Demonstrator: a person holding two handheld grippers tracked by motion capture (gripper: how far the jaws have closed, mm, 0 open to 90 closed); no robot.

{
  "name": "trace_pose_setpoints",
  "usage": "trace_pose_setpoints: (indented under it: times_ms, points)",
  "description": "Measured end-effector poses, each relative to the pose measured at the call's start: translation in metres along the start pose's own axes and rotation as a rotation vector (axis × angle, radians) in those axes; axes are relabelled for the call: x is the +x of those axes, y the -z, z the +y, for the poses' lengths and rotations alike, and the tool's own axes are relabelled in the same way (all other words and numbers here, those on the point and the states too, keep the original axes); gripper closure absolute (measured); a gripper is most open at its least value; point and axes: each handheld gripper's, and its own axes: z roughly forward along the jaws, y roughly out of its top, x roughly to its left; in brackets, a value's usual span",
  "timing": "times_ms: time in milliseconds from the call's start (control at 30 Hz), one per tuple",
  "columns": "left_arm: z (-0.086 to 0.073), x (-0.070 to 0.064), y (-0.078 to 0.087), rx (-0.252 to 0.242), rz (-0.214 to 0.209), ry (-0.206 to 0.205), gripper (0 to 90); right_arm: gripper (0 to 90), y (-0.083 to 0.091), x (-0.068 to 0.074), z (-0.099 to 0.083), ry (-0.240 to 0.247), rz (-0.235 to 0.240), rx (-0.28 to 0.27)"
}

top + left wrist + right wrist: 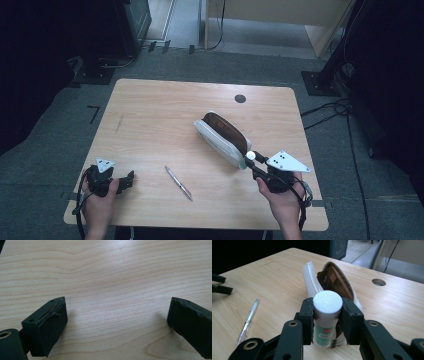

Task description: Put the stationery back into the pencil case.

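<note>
Wooden table [150, 110] | right hand-held gripper [327, 312] hides bottle [325, 315] label, probably glue

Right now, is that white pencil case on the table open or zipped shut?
Open: the white fabric pencil case gapes along its top, showing its brown lining in the high view and the right gripper view.

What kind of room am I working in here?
Likely a lab or recording space set up like an office: a wooden desk with a cable hole, grey carpet, and black stands with cables around it. The right gripper holds a small bottle by an open pencil case.
</note>
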Motion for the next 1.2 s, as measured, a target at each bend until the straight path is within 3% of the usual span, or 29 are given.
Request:
trace_pose_setpoints:
  times_ms: [367, 667, 1200]
  points:
    - [0.0, 0.0, 0.0, 0.0, 0.0, 0.0, 3.2, 65.7, 0.001, -0.013, 0.011, 0.005, -0.036, -0.004]
    - [0.0, 0.0, 0.0, 0.0, 0.0, 0.0, 3.2, 65.8, -0.009, -0.02, 0.026, 0.026, -0.05, -0.003]
    - [0.0, 0.0, 0.0, 0.0, 0.0, -0.001, 3.2, 65.7, -0.049, -0.023, 0.043, 0.009, -0.032, -0.017]
